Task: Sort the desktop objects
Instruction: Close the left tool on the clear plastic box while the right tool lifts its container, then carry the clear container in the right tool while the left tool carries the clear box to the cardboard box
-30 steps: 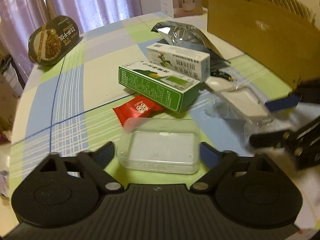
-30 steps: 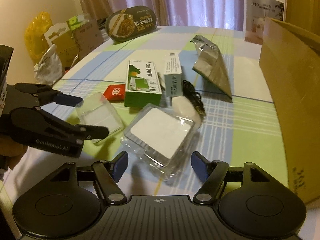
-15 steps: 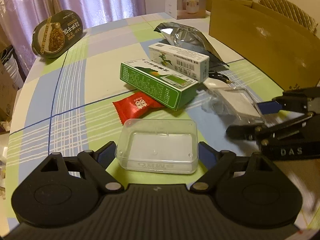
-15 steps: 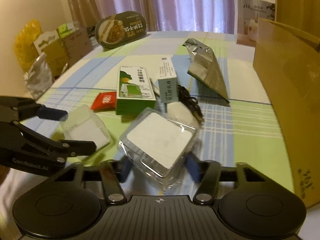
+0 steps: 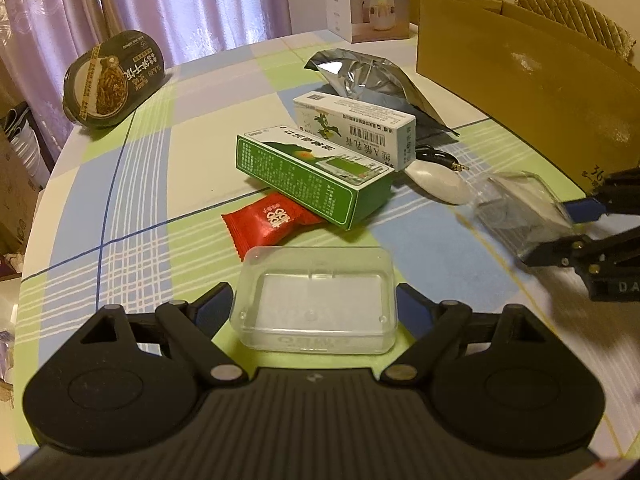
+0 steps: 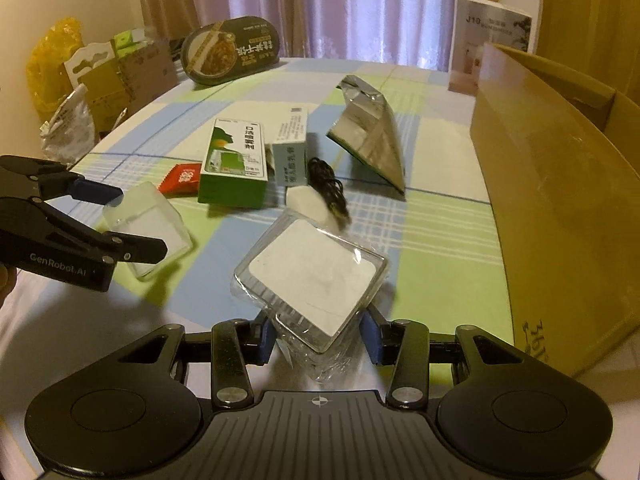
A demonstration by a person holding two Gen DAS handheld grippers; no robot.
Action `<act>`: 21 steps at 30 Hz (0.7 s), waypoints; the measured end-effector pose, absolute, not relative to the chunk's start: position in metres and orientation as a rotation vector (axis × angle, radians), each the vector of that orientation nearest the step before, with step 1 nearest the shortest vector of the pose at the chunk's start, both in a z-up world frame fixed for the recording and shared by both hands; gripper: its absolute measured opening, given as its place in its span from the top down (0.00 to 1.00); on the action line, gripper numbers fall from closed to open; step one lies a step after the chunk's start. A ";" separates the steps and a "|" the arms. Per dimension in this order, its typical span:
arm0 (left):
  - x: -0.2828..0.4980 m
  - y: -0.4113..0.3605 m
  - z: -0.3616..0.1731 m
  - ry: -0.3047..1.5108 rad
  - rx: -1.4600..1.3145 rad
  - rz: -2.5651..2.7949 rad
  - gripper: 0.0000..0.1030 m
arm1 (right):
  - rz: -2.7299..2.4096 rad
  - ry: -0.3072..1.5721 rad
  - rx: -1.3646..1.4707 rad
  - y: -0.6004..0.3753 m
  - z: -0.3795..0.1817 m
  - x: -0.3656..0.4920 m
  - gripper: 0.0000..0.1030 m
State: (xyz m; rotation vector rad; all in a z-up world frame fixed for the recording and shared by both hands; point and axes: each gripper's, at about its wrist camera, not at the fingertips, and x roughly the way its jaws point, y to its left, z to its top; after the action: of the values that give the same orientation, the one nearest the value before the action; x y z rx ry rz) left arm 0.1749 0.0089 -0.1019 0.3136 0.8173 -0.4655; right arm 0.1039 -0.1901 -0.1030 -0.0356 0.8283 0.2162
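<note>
My right gripper point(image 6: 318, 340) has just closed its fingers onto the wrapped clear case point(image 6: 312, 276) and lifted it, while my left gripper point(image 5: 314, 306) keeps the small clear box point(image 5: 316, 300) clamped between its fingers — both ready for sorting.

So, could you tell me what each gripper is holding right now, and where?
Left gripper grips the clear lidded box by its short ends; right gripper pinches the wrapped plastic case at its near corner.
</note>
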 end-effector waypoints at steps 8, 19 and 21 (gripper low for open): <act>0.164 0.015 -0.093 0.812 0.224 -0.442 0.19 | 0.231 0.794 -0.050 -0.189 -0.087 0.091 0.60; 0.138 -0.003 -0.050 0.769 0.183 -0.414 0.19 | 0.230 0.680 -0.075 -0.200 -0.035 0.066 0.60; 0.131 -0.009 -0.040 0.762 0.158 -0.418 0.19 | 0.220 0.653 -0.069 -0.206 -0.025 0.060 0.60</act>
State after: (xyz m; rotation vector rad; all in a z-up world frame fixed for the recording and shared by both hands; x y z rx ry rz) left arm 0.1309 -0.0088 -0.0402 0.1579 0.7618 -0.4177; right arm 0.0600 -0.2057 -0.0246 -0.0691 0.6534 0.2197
